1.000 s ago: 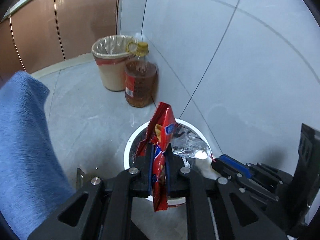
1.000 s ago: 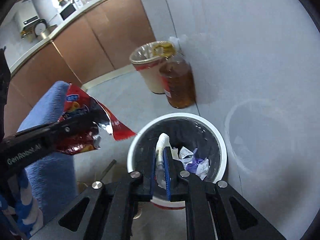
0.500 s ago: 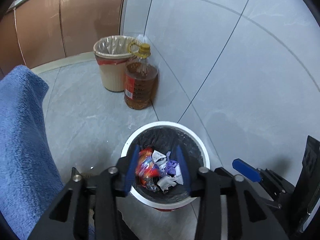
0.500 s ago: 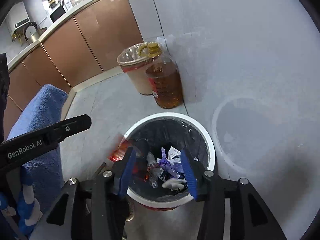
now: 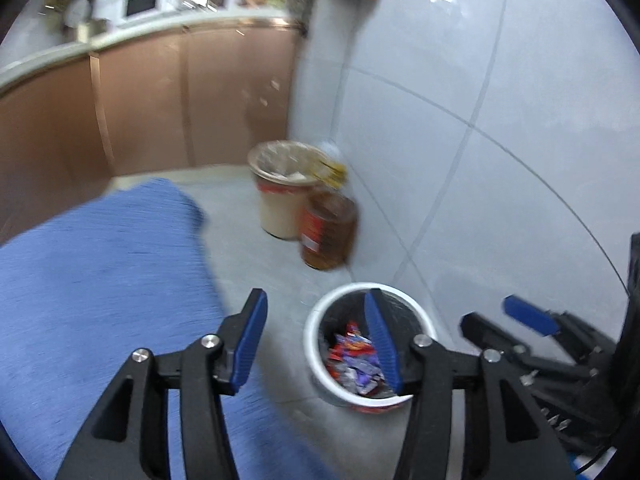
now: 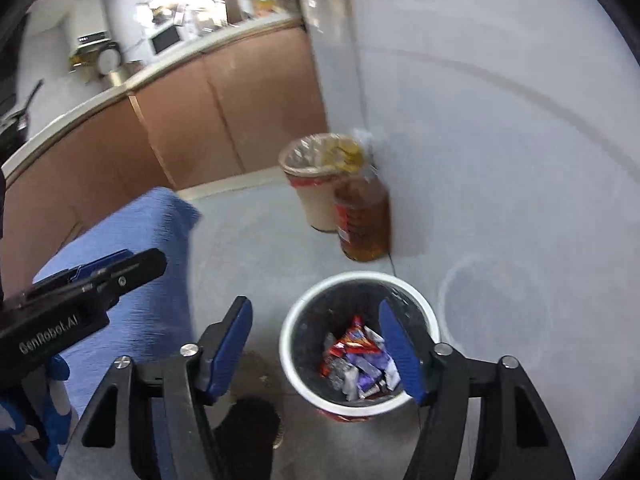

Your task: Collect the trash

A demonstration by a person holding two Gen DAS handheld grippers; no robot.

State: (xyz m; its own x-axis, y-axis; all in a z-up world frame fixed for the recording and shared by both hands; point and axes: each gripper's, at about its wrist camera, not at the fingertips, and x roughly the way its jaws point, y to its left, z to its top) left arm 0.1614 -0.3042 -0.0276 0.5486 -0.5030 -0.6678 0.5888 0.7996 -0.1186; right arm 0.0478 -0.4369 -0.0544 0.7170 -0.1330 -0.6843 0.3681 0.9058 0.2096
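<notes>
While both claws hang above the floor with nothing between their blue pads, the left gripper (image 5: pixel 316 344) stands wide open, and the right gripper (image 6: pixel 316 348) is spread apart in the same way and carries nothing. Just beyond the tips, in the lower middle of each frame, sits the white trash bin (image 5: pixel 320 320) with a black liner; the right-hand pad of each claw crosses in front of its opening. Inside it lies the trash (image 6: pixel 360 364), a heap of red, purple and silver wrappers at the bottom, so the thing of the task is already in the bin, below the claws and a little to the right of their middle. Judging from this, the dropping step looks finished, and the next move probably calls for turning away to look for more litter; none is visible on the floor here. To the left, a blue cloth surface (image 5: pixel 100 272) fills the lower left of both frames. Farther off, near the frame centre, a beige lined bin (image 5: pixel 280 196) stands touching or just beside an oil bottle (image 5: pixel 328 232) against the tiled wall (image 5: pixel 480 120), with brown cabinets (image 5: pixel 140 100) in the upper left. Both views are somewhat blurred.
</notes>
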